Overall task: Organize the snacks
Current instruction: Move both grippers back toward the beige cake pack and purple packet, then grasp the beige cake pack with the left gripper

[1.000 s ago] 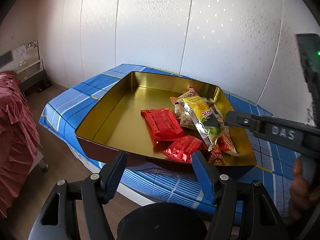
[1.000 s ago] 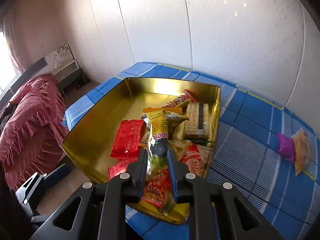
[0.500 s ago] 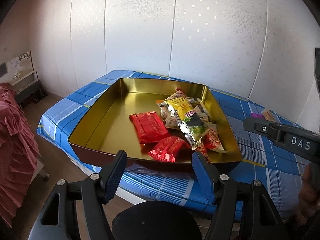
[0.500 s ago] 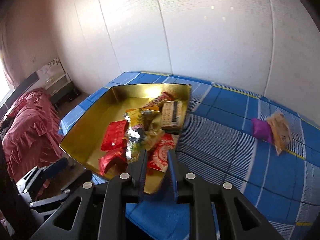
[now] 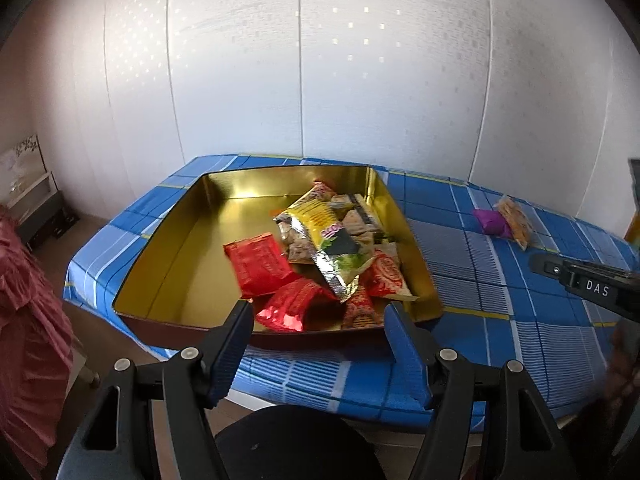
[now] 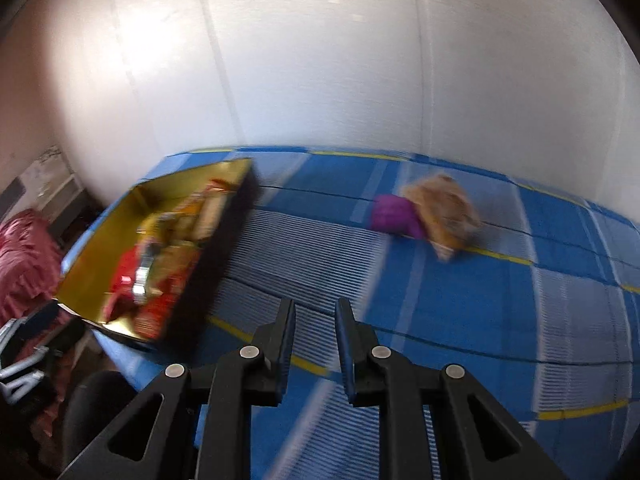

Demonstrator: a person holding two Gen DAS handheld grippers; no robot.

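Note:
A gold tin box [image 5: 172,256] on the blue checked tablecloth holds several snack packets, with a yellow-green packet [image 5: 328,240] on top and red packets [image 5: 260,264] beside it. It also shows at the left of the blurred right wrist view [image 6: 100,280]. A purple packet [image 6: 394,219] and a tan packet [image 6: 446,210] lie on the cloth to its right; both also show in the left wrist view, the purple [image 5: 490,222] and the tan [image 5: 516,222]. My left gripper [image 5: 318,320] is open and empty before the box. My right gripper [image 6: 315,316] is empty, jaws slightly apart, over the cloth.
A white panelled wall [image 5: 320,80] stands behind the table. A red cloth [image 5: 24,320] hangs at the left, with floor below the table's front edge. A black round stool [image 5: 296,444] is under my left gripper. The right gripper's body [image 5: 592,284] crosses the right side.
My right gripper let go of the yellow-green packet in the box and swung right toward the purple and tan packets. My left gripper drew back a little.

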